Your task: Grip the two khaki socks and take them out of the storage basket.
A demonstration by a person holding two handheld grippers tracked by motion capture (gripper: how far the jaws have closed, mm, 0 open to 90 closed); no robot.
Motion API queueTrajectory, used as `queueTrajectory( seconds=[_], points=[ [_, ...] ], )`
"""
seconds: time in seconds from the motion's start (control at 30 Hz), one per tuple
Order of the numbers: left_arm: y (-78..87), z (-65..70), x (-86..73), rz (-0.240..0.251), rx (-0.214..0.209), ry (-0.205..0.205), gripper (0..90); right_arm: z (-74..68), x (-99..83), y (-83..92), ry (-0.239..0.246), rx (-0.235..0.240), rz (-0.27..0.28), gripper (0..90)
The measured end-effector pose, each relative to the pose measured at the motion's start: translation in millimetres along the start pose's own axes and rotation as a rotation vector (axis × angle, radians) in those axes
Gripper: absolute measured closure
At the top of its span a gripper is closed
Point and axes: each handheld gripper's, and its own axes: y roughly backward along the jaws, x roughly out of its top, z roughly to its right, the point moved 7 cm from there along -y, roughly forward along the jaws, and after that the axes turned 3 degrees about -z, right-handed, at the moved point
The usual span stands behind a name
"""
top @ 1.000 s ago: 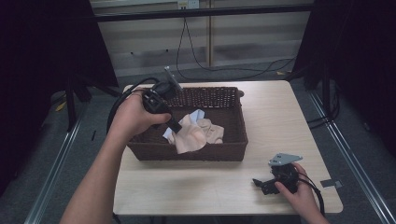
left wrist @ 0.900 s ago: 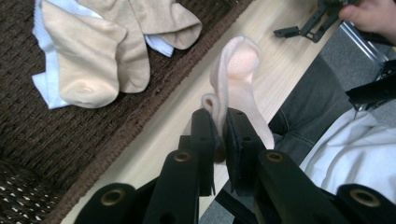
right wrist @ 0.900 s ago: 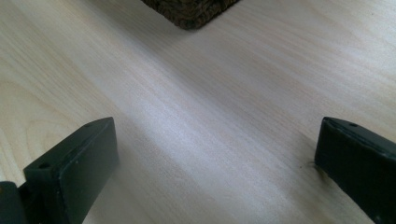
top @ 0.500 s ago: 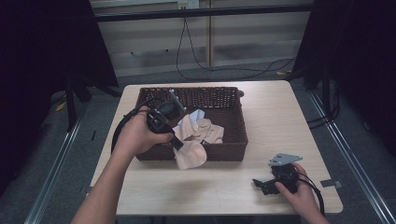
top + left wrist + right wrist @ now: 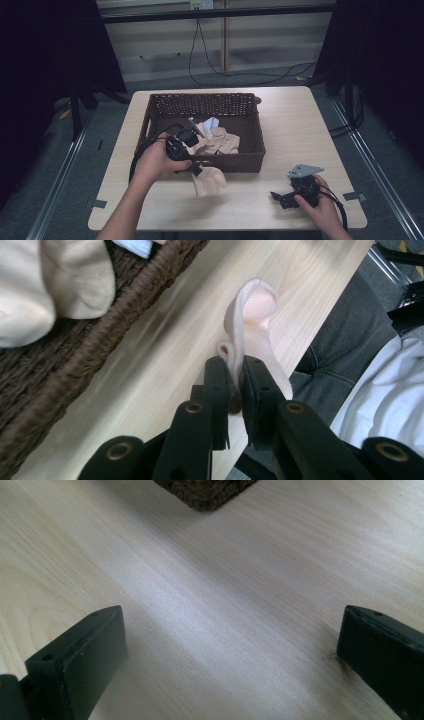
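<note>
Two grippers are seen at a light wooden table [image 5: 300, 125] on which a dark woven basket [image 5: 252, 150] stands. From the table's centre, the basket lies toward 11 o'clock, and pale cloth items [image 5: 222, 140] with a light blue piece [image 5: 210, 123] are seen inside it. The left gripper [image 5: 196, 170] is held by the left hand [image 5: 155, 162] at the basket's near wall, roughly 7 o'clock from the table's centre. Its jaws are closed on a peach sock [image 5: 210, 181], which hangs over the bare table just in front of the basket. In the left gripper view the sock [image 5: 252, 340] is pinched between the two black jaws of the gripper [image 5: 237, 390], its free end curling upward over the wood, while the basket's rim [image 5: 130, 305] runs toward 10 o'clock and further pale cloth [image 5: 45, 285] lies within it.

The right gripper [image 5: 280, 198] is held low by the right hand [image 5: 320, 210] at about 4 o'clock on the table, well apart from the basket, with a grey three-cornered plate [image 5: 305, 171] on top. In the right gripper view its jaws are spread wide with nothing between them, bare wood [image 5: 225, 610] is seen in the gap of the gripper [image 5: 230, 645], and a corner of the basket [image 5: 205, 492] sits at 12 o'clock
</note>
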Motion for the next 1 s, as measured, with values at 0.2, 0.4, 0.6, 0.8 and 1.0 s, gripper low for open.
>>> queueTrajectory(
  seconds=[0.2, 0.4, 0.6, 0.8, 1.0],
  points=[
    [-18.3, -3.0, -4.6, -0.004, -0.012, -0.006, 78.4, 0.0, 0.0, 0.0, 0.0, 0.0, 0.0, 0.0],
    [-10.0, -5.1, -0.6, 0.02, 0.018, -0.006, 48.1, 0.0, 0.0, 0.0, 0.0, 0.0, 0.0, 0.0],
    [13.3, -13.6, 10.8, 0.061, 0.072, 0.008, 33.8, 0.0, 0.0, 0.0, 0.0, 0.0, 0.0, 0.0],
    [26.1, -27.4, 27.6, 0.088, 0.131, 0.037, 22.6, -0.1, -0.1, 0.1, -0.002, 0.0, -0.001, 0.0],
    [21.9, -51.1, 39.0, 0.083, 0.179, 0.089, 16.3, -0.1, 0.0, 0.0, -0.001, 0.0, 0.0, 0.0]
  ],
)
